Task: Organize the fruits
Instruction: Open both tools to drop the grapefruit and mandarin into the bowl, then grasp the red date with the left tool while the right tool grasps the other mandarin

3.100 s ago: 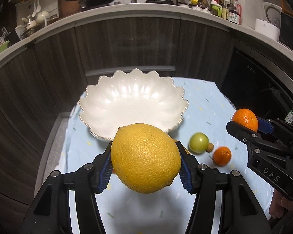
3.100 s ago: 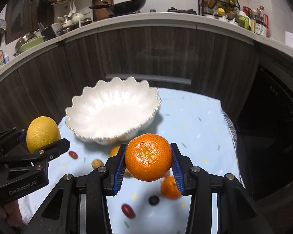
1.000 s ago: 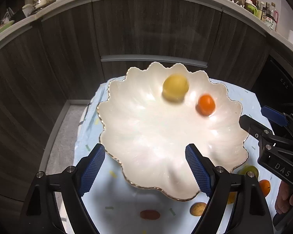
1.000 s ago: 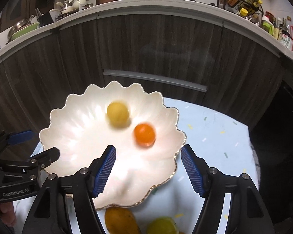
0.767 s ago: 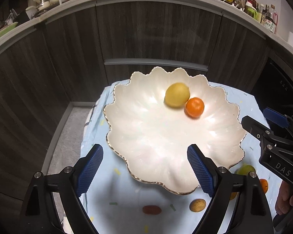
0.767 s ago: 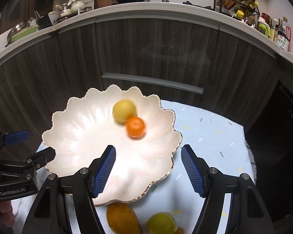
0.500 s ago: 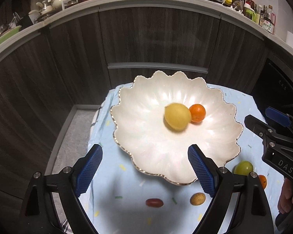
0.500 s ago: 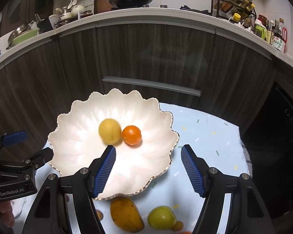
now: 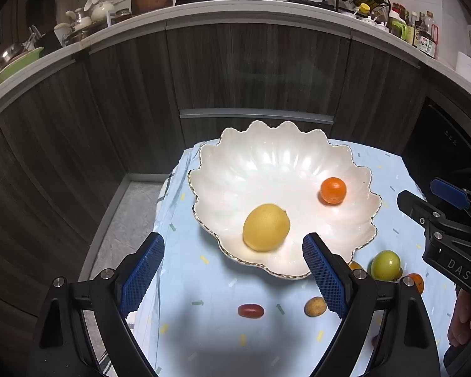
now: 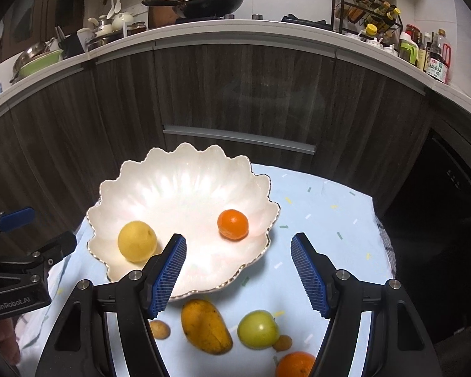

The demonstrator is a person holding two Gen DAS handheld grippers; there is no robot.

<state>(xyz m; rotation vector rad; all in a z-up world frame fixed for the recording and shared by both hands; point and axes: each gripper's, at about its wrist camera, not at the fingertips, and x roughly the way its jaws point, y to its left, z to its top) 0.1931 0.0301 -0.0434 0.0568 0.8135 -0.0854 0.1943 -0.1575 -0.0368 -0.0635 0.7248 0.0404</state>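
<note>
A white scalloped bowl (image 9: 267,160) sits on a pale blue cloth and holds a yellow lemon (image 9: 266,227) and a small orange (image 9: 333,190). It also shows in the right wrist view (image 10: 179,185) with the lemon (image 10: 137,241) and the orange (image 10: 233,224). My left gripper (image 9: 232,270) is open and empty above the bowl's near rim. My right gripper (image 10: 238,270) is open and empty, right of the left one. On the cloth lie a mango (image 10: 206,326), a green apple (image 10: 258,330), another orange (image 10: 295,365) and a red date (image 9: 250,310).
Small brown round fruits (image 10: 159,329) (image 10: 282,343) lie near the mango and apple. Dark wood cabinets (image 9: 251,72) stand right behind the table, with a dark oven front (image 10: 449,220) at right. The cloth's left edge (image 9: 160,207) drops to the floor.
Both grippers let go of the lemon and the orange into the bowl, then drew back and up. The two fruits have rolled apart inside the bowl.
</note>
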